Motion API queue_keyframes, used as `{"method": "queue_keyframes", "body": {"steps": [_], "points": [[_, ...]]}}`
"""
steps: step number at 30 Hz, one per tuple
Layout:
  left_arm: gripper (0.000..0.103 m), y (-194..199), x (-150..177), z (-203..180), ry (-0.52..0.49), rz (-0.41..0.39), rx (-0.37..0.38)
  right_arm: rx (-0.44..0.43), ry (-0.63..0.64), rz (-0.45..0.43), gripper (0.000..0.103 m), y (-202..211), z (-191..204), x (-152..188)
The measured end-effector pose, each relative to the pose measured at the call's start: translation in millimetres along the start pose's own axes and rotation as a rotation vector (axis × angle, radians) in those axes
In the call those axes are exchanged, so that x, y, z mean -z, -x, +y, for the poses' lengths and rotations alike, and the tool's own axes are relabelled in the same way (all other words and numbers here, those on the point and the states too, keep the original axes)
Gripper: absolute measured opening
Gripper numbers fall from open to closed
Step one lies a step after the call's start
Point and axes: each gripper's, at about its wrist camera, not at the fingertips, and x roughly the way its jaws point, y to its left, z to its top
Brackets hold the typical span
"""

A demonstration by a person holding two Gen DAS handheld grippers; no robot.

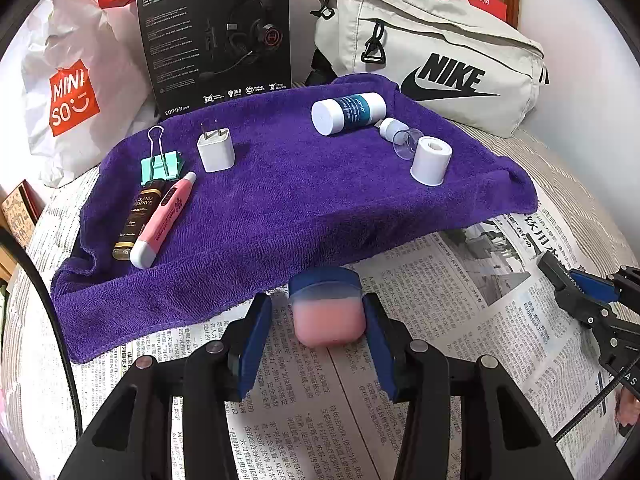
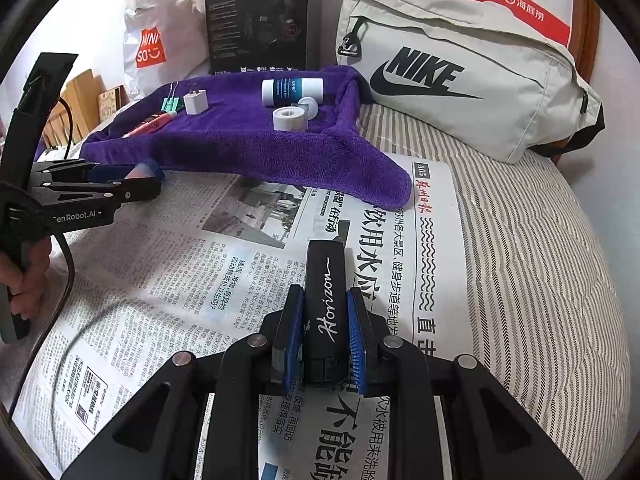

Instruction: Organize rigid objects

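Observation:
My left gripper point(image 1: 320, 312) is shut on a small pink jar with a blue lid point(image 1: 326, 306), held over the newspaper just before the purple towel point(image 1: 280, 200). My right gripper point(image 2: 325, 312) is shut on a black "Horizon" tube point(image 2: 326, 300) above the newspaper. On the towel lie a green binder clip point(image 1: 160, 164), a white charger point(image 1: 215, 150), a pink pen-like device point(image 1: 164, 220), a dark bottle point(image 1: 136, 216), a white and blue bottle point(image 1: 348, 112), a small clear-capped vial point(image 1: 396, 132) and a white roll point(image 1: 431, 160).
A newspaper point(image 2: 200, 280) covers the striped bed. Behind the towel stand a Miniso bag point(image 1: 76, 96), a black headset box point(image 1: 216, 36) and a beige Nike bag point(image 1: 440, 56). The left gripper also shows in the right wrist view point(image 2: 148, 176).

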Motion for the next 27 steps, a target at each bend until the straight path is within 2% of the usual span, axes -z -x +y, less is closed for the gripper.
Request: {"method": "queue_keyframes", "body": {"steps": [21, 27], "points": [[0.045, 0.7, -0.8, -0.4, 0.0, 0.001, -0.001, 0.069, 0.058, -0.004, 0.021, 1.7, 10.0, 0.2], [0.045, 1.4, -0.9, 0.1, 0.003, 0.001, 0.001, 0.043, 0.037, -0.002, 0.021, 1.6, 6.3, -0.4]]}}
